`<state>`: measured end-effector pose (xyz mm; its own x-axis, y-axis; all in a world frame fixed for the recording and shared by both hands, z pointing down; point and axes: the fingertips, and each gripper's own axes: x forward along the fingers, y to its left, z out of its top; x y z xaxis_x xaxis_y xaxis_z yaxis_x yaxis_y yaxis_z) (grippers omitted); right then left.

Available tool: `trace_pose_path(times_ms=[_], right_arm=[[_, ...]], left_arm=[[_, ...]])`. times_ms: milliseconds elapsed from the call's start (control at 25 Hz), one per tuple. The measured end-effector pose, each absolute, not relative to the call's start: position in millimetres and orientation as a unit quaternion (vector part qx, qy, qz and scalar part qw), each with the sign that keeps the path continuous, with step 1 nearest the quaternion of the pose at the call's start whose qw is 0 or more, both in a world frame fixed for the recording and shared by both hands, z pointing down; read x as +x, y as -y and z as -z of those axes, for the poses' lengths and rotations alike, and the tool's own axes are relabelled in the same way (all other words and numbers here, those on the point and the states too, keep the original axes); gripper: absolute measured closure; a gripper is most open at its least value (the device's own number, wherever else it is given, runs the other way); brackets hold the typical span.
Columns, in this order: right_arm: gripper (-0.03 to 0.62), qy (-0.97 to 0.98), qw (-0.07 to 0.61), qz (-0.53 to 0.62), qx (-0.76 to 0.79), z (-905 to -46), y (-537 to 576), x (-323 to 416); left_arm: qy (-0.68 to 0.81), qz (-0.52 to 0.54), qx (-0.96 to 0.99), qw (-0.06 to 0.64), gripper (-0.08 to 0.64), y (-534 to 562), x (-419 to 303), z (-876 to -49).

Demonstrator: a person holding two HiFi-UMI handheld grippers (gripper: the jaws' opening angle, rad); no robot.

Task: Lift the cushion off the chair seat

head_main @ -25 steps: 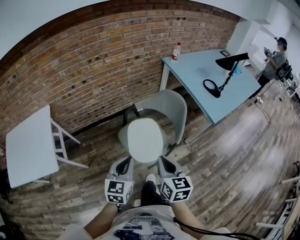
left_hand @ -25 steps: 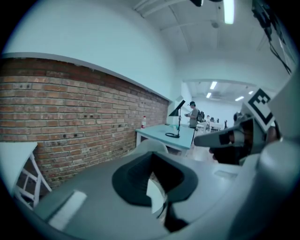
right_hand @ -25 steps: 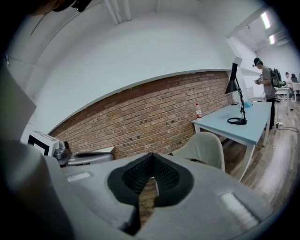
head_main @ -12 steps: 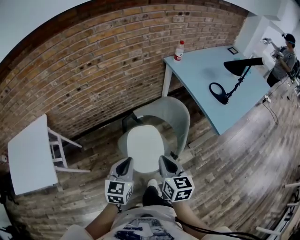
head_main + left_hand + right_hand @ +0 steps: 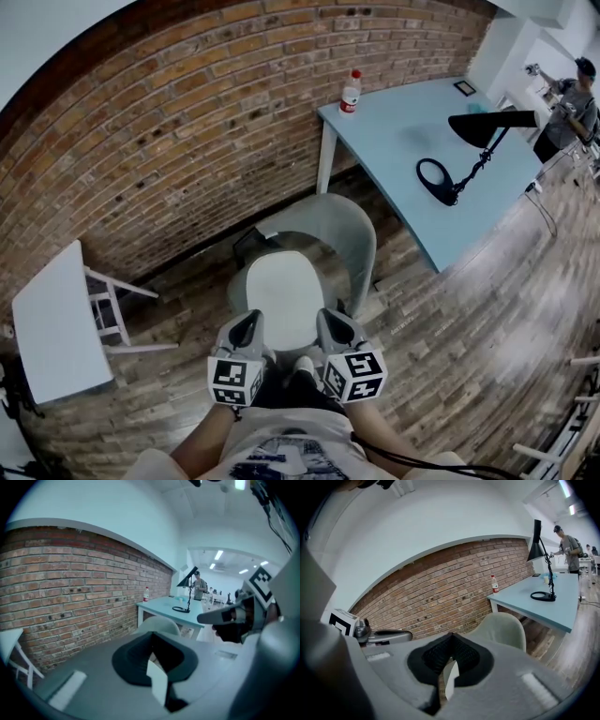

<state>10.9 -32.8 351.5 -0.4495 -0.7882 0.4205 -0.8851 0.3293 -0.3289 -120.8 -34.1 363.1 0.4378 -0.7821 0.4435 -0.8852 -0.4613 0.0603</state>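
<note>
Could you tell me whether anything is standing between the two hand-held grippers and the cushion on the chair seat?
Nothing visible does. The white cushion lies bare on the seat of the chair; the left hand-held gripper and right hand-held gripper, both shut and empty, hang by its near edge.

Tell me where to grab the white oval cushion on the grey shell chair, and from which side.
Probably grip the white oval cushion at its near front edge, coming from the open front: the curved back of the grey shell chair wraps the far side.
</note>
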Motion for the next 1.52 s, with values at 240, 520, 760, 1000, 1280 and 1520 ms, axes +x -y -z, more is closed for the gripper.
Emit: trace_pose_path(times_ms=[240,520,760,1000,1280,1520], right_arm=[[0.595,0.796,0.103,-0.273,0.530,-371.3,63.1,8.7],[0.595,0.766,0.115,-0.290,0.562,-397.3,103.1,6.4],[0.595,0.743,0.120,-0.304,0.584,-434.3,136.1,2.6],[0.595,0.723,0.126,-0.324,0.596,-487.2,158.4,1.2],[0.595,0.695,0.130,-0.351,0.614,-552.4,166.1,8.3],[0.595,0.687,0.135,-0.357,0.618,-606.3,172.5,14.5]], left_arm=[[0.472,-0.188,0.848,0.151,0.569,71.4,-118.5,-384.4],[0.439,-0.204,0.862,0.150,0.569,126.1,-127.0,-411.5],[0.407,-0.222,0.870,0.166,0.569,166.0,-131.1,-446.4],[0.375,-0.251,0.875,0.174,0.569,184.8,-131.8,-506.5],[0.351,-0.274,0.874,0.195,0.569,198.8,-136.2,-576.1],[0.361,-0.274,0.869,0.198,0.569,207.4,-143.8,-630.3]])
